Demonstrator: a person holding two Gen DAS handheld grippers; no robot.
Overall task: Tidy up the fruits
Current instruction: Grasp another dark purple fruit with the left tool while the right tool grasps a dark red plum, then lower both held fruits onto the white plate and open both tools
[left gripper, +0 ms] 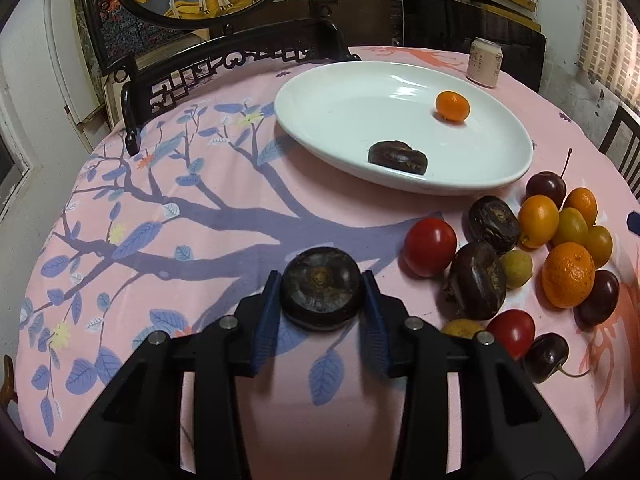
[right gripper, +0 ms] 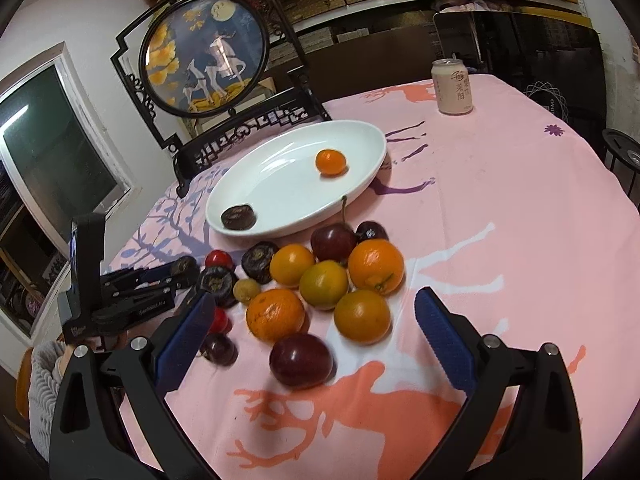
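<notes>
On the left of the pink-clothed desk (left gripper: 168,240), the left tool (left gripper: 322,292) is clamped on a dark water chestnut (left gripper: 320,294), its blue pads pressing both flanks; whether the nut is lifted off the cloth I cannot tell. Further back and to the right sits the white oval plate (left gripper: 328,120), holding only a second dark chestnut (left gripper: 398,157) near its front rim and one small orange (left gripper: 452,106), so the sorting looks barely begun. Right of the plate the main heap (right gripper: 320,280) waits on the cloth: tomatoes, more chestnuts, oranges, yellowish citrus and dark cherries, touching one another. Over that heap the right tool (right gripper: 312,328) hangs with its jaws wide apart, gripping nothing, a dark plum (right gripper: 301,360) lying between them. A pale drink can (right gripper: 452,86) stands well apart at the back.
</notes>
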